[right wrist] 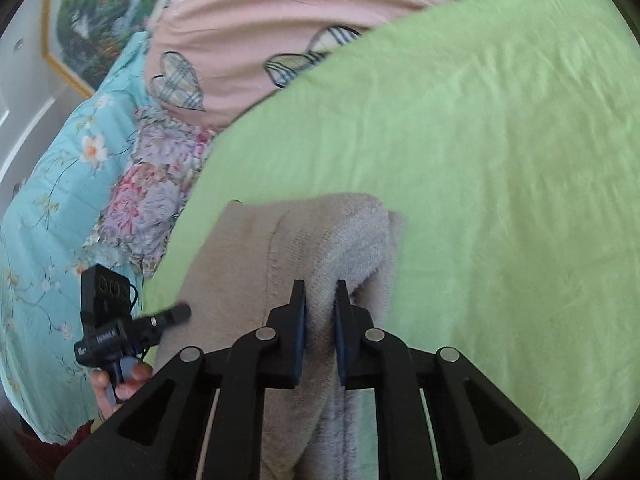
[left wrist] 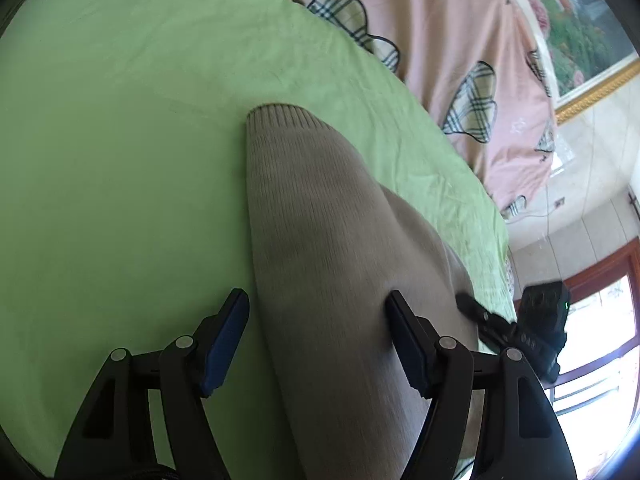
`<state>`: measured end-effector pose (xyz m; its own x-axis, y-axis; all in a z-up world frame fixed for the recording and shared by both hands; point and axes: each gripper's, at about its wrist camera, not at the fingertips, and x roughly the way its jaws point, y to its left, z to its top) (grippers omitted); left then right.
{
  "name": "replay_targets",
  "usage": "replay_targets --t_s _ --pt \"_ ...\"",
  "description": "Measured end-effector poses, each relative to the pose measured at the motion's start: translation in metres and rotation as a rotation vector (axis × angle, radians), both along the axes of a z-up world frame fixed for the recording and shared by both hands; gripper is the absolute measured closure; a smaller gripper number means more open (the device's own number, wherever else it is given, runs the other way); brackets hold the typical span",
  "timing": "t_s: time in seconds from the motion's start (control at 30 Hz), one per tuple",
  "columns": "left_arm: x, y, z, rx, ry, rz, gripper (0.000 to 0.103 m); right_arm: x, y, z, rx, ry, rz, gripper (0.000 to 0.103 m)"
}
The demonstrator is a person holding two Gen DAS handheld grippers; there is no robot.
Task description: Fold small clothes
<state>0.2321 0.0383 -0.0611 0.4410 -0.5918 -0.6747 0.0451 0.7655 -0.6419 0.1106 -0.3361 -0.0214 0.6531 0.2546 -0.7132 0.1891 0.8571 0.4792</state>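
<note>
A beige knit garment (left wrist: 320,208) lies on the green sheet (left wrist: 120,160), one long ribbed-cuff part stretching away from me in the left wrist view. My left gripper (left wrist: 318,320) is open over it: the left finger stands beside the cloth's edge and the right finger rests on the cloth. In the right wrist view my right gripper (right wrist: 320,300) is shut on a raised fold of the same beige garment (right wrist: 332,232), with cloth bunched between the pads. The other gripper's body (right wrist: 112,320), with a hand under it, shows at the left.
The green sheet (right wrist: 500,160) covers most of the bed. A pink quilt with plaid hearts (left wrist: 440,40) lies beyond it, and a blue floral quilt (right wrist: 48,200) at the bed's side. A framed painting (left wrist: 580,32) hangs on the wall; a window (left wrist: 600,320) is at the right.
</note>
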Motion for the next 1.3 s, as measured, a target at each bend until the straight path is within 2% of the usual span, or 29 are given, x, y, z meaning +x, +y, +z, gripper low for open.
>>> replay_targets --t_s 0.07,0.13,0.23,0.3,0.47,0.53,0.7,0.77,0.8,1.0,1.07,1.3 --pt "0.019 -0.001 0.0 0.047 -0.008 0.014 0.04 -0.002 -0.004 0.002 0.002 -0.024 -0.009 0.09" --pt "0.036 -0.007 0.0 0.088 -0.014 0.017 0.073 -0.001 -0.002 0.008 -0.033 -0.043 0.005 0.09" --pt "0.06 -0.011 0.001 0.176 -0.026 0.046 0.094 0.006 -0.001 0.001 -0.079 -0.005 0.024 0.09" --pt "0.071 -0.011 0.006 0.236 -0.045 0.065 0.094 0.009 -0.004 -0.006 -0.082 0.014 0.027 0.09" --pt "0.065 -0.005 0.023 0.281 -0.082 0.081 0.094 0.004 -0.008 -0.005 -0.059 0.016 0.007 0.09" --pt "0.051 -0.001 0.032 0.283 -0.097 0.094 0.094 -0.002 -0.004 0.002 -0.085 0.01 -0.003 0.088" --pt "-0.009 0.006 0.053 0.223 -0.144 0.08 0.094 -0.029 -0.001 0.019 -0.069 -0.016 -0.04 0.083" --pt "-0.038 0.002 0.056 0.207 -0.154 0.044 0.093 -0.044 0.001 0.022 -0.063 -0.021 -0.064 0.061" --pt "-0.051 -0.002 0.058 0.209 -0.159 0.03 0.093 -0.054 0.004 0.023 -0.062 -0.027 -0.073 0.058" --pt "-0.127 -0.014 0.06 0.257 -0.197 -0.061 0.085 -0.099 0.021 0.021 -0.045 -0.024 -0.078 0.057" --pt "-0.149 -0.015 0.059 0.271 -0.206 -0.073 0.079 -0.113 0.027 0.018 -0.04 -0.019 -0.078 0.057" --pt "-0.21 -0.012 0.051 0.262 -0.214 -0.128 0.065 -0.149 0.042 0.013 -0.033 -0.014 -0.07 0.054"
